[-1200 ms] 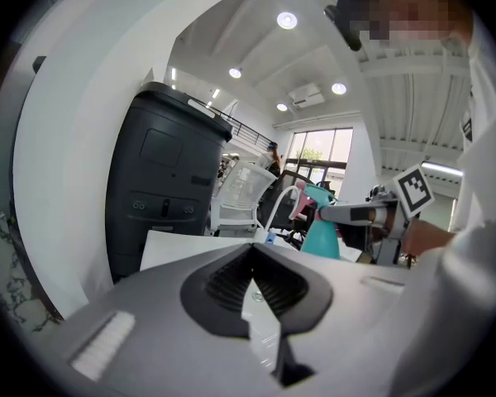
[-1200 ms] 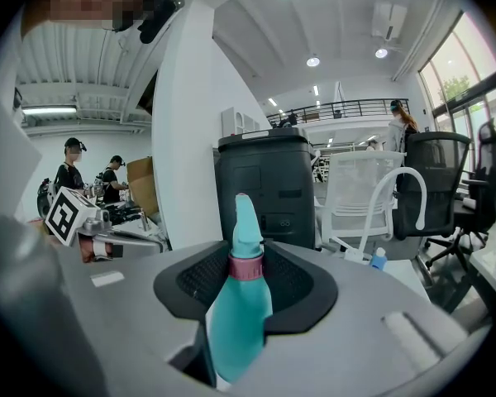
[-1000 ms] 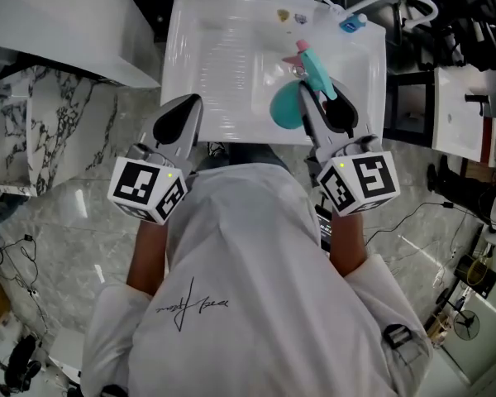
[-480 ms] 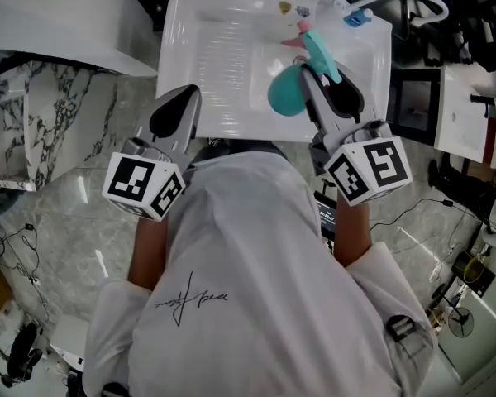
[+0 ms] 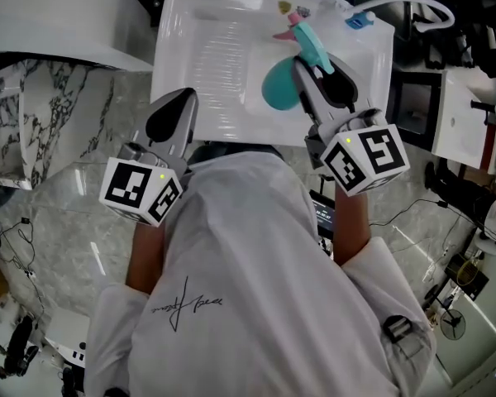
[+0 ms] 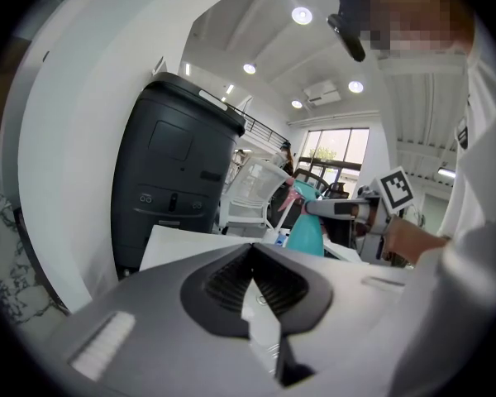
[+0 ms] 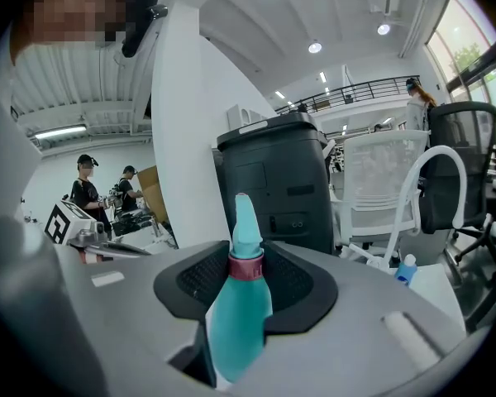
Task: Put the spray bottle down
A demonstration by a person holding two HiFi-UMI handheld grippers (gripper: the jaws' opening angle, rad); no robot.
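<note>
Spray bottle (image 5: 281, 91), neck partly hidden by the clamping right tongs (image 5: 316, 66), hangs over the white sink (image 5: 207, 48); left tongs (image 5: 182, 102) together, empty.

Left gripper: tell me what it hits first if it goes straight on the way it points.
Most likely the white washbasin: the left gripper points slightly downward at its near edge. Depth is hard to judge, so it may pass just above the rim.

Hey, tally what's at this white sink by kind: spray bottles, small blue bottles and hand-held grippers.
teal spray bottle: 1
small blue bottle: 1
hand-held grippers: 2, left hand-held gripper, right hand-held gripper
total: 4
</note>
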